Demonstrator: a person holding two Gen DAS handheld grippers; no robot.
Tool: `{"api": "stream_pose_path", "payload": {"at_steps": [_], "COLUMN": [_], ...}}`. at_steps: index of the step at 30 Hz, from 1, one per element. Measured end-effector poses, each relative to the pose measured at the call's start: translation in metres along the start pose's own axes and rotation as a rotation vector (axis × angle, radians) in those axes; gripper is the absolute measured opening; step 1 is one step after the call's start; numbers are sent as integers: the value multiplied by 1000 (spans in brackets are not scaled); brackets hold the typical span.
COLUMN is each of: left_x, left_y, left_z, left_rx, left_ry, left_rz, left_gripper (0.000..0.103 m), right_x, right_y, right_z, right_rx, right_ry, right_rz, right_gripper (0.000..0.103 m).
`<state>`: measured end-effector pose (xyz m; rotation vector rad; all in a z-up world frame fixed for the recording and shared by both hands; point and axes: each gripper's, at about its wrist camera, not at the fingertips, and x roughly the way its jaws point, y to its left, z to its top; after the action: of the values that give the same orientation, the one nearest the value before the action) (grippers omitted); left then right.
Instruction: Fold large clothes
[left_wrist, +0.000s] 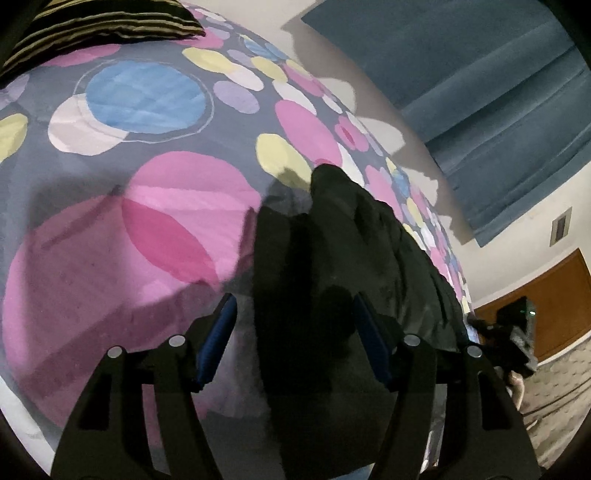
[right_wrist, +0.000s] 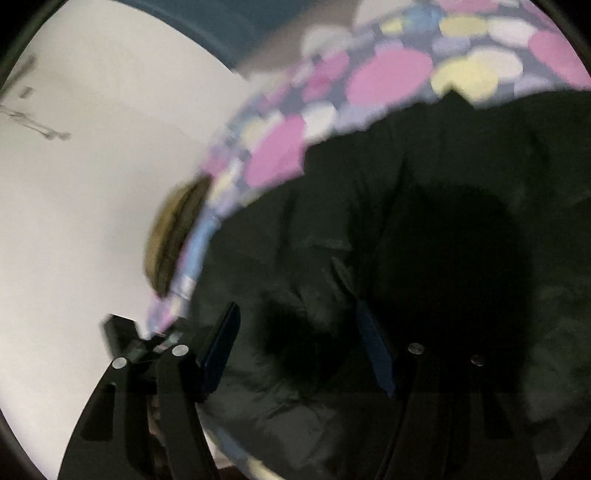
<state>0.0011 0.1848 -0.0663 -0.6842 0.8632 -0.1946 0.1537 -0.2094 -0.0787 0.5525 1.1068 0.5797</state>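
Folding a dark garment on a spotted bedspread

Looking along the left gripper (left_wrist: 293, 343), its view alone shows the striped pillow (left_wrist: 92, 26) at the bed's far corner, a blue curtain (left_wrist: 480, 92), a wooden door (left_wrist: 546, 306) and the other gripper at the far right. The right wrist view, blurred, adds a bare white wall (right_wrist: 92, 203). Both views show the dark garment (left_wrist: 354, 277) lying bunched on the circle-patterned bedspread (left_wrist: 147, 177), near its edge. Each gripper tilts downward over the cloth. The left gripper's jaws stand wide, fabric beneath them but not pinched. The right gripper (right_wrist: 299, 350) is likewise spread apart above the garment, gripping nothing. No writing is readable
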Motion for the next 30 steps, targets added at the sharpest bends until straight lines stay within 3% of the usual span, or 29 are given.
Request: {"api": "stream_pose_path", "payload": {"at_steps": [4,9,20,22,27,30], "left_x": [8,30,69,73,72,64], "left_y": [9,18,-6,-11,-29,-41], "left_z": [4,10,23,24,25,28], "left_rx": [-9,-90,-22,-3,57,83], "left_ry": [34,132,286,300,309,300], "left_rz": [-9,-127,-215,-218,-196,-189], "left_gripper": [71,72,75,70,33,26], "right_x": [10,10,14,14,16,18], "right_y": [-6,-3,-5,-5,-6,-5], "right_z": [-1,-6,-3,-3,-3,-4], "right_rx": [2,-7,-11,-11,-1,-2], "right_ry": [30,31,25,25,36,37], "right_rz": [-9,-16,-11,-7,1,-8], "right_gripper": [72,75,75,75,77,77]}}
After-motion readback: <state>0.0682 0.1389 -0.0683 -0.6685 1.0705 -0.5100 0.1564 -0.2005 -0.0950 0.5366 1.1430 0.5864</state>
